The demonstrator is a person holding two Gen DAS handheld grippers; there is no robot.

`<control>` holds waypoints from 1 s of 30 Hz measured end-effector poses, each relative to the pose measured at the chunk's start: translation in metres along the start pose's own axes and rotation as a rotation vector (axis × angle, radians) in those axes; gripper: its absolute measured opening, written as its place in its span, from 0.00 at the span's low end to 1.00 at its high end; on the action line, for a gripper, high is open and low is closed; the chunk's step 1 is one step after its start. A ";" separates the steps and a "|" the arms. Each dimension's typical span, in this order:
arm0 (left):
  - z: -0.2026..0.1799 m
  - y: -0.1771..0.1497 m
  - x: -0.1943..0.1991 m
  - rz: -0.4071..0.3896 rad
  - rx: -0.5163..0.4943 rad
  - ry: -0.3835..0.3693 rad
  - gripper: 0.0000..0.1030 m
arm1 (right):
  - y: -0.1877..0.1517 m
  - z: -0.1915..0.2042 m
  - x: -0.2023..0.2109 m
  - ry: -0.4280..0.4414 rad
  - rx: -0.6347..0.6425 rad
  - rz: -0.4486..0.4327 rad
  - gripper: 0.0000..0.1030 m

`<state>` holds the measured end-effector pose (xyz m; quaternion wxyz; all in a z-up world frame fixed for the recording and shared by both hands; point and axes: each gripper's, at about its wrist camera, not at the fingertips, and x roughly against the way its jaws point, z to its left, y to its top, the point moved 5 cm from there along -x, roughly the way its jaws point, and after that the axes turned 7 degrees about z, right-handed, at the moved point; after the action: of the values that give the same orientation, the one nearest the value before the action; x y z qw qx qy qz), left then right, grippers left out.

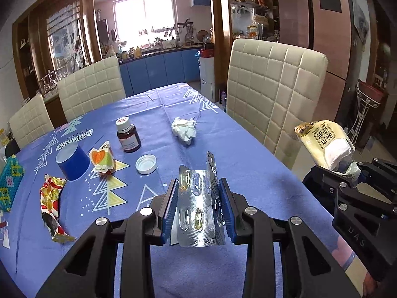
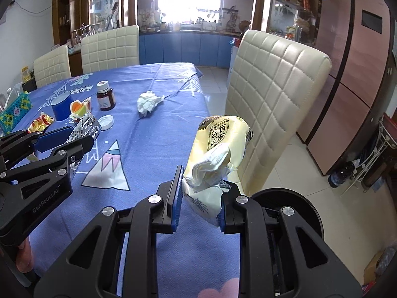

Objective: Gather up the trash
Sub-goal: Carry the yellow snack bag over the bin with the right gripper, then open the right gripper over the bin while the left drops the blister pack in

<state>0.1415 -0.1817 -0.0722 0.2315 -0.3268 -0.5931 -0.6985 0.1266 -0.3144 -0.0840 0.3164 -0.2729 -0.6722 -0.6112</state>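
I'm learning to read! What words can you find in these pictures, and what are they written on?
"VINTAGE": printed on the blue tablecloth.
"GenRobot.AI": on the left claw arm.
"UAS": on the right claw arm.
Yellow packet: big Chinese characters, upside down; I can't read them surely.
Brown bottle label and blister pack print: too small and blurry.

cup (image 1: 72, 160) left of bottle (image 1: 128, 136) | cap (image 1: 146, 164) before bottle | tissue (image 1: 184, 129) right

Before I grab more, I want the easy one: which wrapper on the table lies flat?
The red and gold candy wrapper, stretched flat near the table's left edge. The orange and green wrapper beside the blue cup stands up crumpled.
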 end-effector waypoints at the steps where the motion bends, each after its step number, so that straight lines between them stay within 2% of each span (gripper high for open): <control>1: -0.004 0.001 0.000 0.000 -0.006 -0.004 0.32 | -0.001 -0.004 0.001 -0.006 -0.005 -0.001 0.24; 12: -0.051 0.008 0.000 -0.007 -0.065 -0.048 0.32 | -0.015 -0.051 0.011 -0.042 -0.071 -0.011 0.24; 21: -0.090 0.013 -0.004 -0.006 -0.114 -0.085 0.32 | -0.027 -0.098 0.017 -0.147 -0.132 -0.028 0.25; 30: -0.116 0.019 -0.008 -0.014 -0.143 -0.110 0.32 | -0.036 -0.142 0.016 -0.176 -0.206 -0.030 0.26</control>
<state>0.1397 -0.2992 -0.0749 0.1696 -0.3763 -0.5557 -0.7217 0.1021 -0.4595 -0.0880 0.2173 -0.3465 -0.6349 -0.6554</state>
